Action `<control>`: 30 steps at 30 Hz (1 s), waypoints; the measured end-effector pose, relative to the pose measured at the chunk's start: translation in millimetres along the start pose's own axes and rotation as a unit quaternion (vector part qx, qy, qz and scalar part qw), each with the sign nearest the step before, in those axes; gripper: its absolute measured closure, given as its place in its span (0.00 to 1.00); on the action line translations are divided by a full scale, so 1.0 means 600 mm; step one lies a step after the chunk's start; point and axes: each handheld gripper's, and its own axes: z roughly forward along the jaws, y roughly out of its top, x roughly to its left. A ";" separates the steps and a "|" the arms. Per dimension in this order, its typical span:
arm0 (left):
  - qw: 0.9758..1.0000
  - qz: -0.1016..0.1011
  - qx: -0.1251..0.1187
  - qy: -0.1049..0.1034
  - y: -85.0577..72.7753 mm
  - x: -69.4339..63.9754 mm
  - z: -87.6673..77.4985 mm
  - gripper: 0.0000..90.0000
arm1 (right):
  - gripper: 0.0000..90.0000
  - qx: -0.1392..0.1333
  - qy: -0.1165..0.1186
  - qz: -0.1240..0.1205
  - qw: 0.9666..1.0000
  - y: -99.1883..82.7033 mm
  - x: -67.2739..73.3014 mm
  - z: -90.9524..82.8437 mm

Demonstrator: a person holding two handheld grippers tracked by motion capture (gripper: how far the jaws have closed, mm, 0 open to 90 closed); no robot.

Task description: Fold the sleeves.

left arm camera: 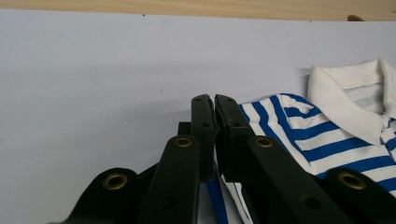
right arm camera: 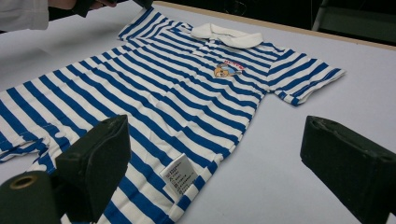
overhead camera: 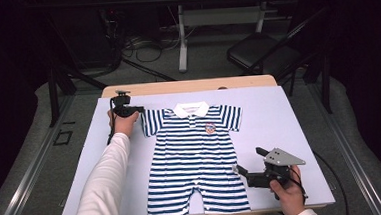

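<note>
A blue-and-white striped baby romper (overhead camera: 196,152) with a white collar (overhead camera: 191,109) lies flat, front up, on a pale mat (overhead camera: 279,117). My left gripper (overhead camera: 141,109) is at the romper's left sleeve (overhead camera: 152,121). In the left gripper view its jaws (left arm camera: 215,100) are shut, with the edge of the striped sleeve (left arm camera: 280,121) pinched between them. My right gripper (overhead camera: 251,160) rests near the romper's lower right side, open. In the right gripper view (right arm camera: 212,140) its jaws stand wide apart over the side hem, by a white care label (right arm camera: 180,175).
The mat covers a wooden table whose far edge (overhead camera: 187,85) shows behind the collar. Beyond it stand a dark chair (overhead camera: 260,53), a white table leg (overhead camera: 181,38) and cables on the floor. Bare mat lies right of the romper (right arm camera: 303,102).
</note>
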 end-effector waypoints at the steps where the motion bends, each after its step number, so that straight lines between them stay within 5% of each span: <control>1: 1.000 0.001 0.000 0.000 0.001 -0.001 -0.002 0.97 | 0.09 0.000 0.000 0.000 1.000 0.000 0.000 0.000; 19: 0.999 0.021 -0.016 -0.021 0.009 -0.035 -0.022 0.98 | 0.09 0.001 0.002 0.001 1.000 0.000 0.001 0.002; 30: 0.999 0.037 -0.004 -0.027 0.018 -0.069 -0.029 0.98 | 0.09 0.003 0.001 0.001 1.000 0.000 0.001 0.003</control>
